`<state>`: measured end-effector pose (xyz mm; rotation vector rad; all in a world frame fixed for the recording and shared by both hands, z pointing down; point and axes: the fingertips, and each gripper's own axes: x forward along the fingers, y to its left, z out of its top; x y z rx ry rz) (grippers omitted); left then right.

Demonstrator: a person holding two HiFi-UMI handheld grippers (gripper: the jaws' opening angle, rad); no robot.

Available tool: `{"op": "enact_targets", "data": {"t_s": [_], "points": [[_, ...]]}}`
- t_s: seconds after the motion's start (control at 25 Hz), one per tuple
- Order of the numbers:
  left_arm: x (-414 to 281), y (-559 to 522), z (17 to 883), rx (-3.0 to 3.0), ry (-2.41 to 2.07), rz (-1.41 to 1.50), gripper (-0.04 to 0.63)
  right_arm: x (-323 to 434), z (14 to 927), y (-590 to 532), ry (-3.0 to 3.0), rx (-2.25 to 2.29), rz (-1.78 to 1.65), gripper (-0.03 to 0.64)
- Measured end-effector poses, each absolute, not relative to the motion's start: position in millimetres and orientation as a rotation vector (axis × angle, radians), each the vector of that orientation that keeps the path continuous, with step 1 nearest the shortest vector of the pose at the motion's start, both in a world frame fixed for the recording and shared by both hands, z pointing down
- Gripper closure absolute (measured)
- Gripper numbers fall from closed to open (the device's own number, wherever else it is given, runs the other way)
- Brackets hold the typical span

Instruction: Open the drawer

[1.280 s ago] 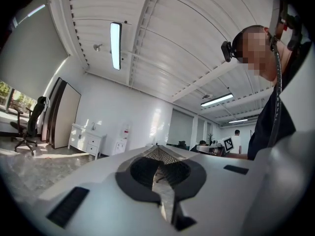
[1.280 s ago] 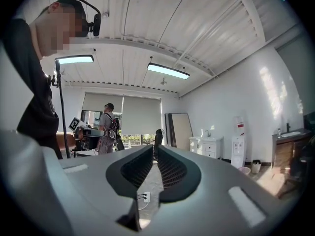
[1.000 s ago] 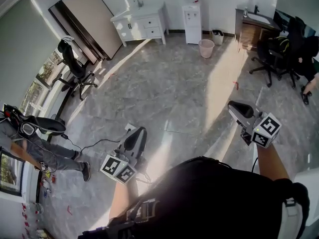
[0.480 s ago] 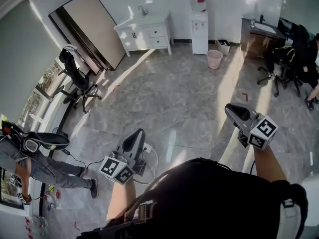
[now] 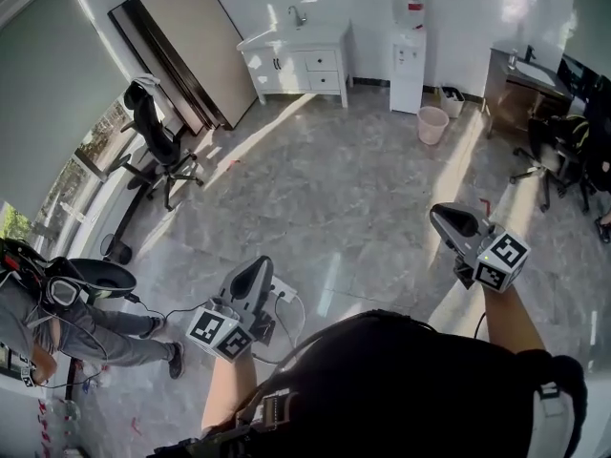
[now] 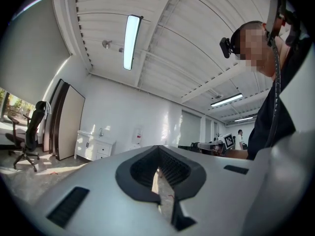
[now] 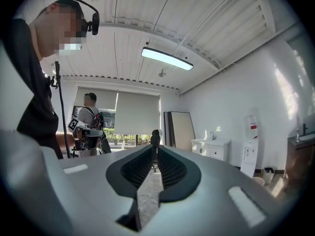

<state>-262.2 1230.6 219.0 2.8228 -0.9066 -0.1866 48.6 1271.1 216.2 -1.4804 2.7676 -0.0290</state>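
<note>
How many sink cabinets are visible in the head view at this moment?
2. A white sink cabinet with drawer fronts stands against the far wall. A dark sink cabinet stands on the right, behind the office chairs. More could be hidden beyond the frame edges.

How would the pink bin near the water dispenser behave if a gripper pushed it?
The pink bin looks like thin plastic, so probably light. On the glossy floor it would likely slide; pushed near its rim, it might tip, since it seems to narrow downward.
</note>
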Motion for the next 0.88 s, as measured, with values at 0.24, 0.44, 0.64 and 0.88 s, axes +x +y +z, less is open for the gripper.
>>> {"op": "enact_targets", "data": {"t_s": [0.24, 0.44, 0.64, 0.88], "points": [[-207.9, 1170.6, 209.2, 2.798, -1.042, -0.212, 0.595, 101.3, 215.5, 1180.9, 2.841, -1.344, -0.014, 0.609], [-155.4, 1130.2, 202.5, 2.776, -1.146, -0.245, 0.595, 154.2, 202.7, 1115.4, 2.894, -1.236, 0.034, 0.609], [-104.9, 1092.0, 201.3, 2.755, -1.175, -0.244, 0.595, 193.7, 201.7, 1063.9, 2.932, -1.165, 0.031, 0.609], [-72.4, 1055.2, 208.9, 2.739, -1.192, -0.185, 0.595, 228.9, 222.4, 1024.1, 2.921, -1.157, -0.044, 0.609]]}}
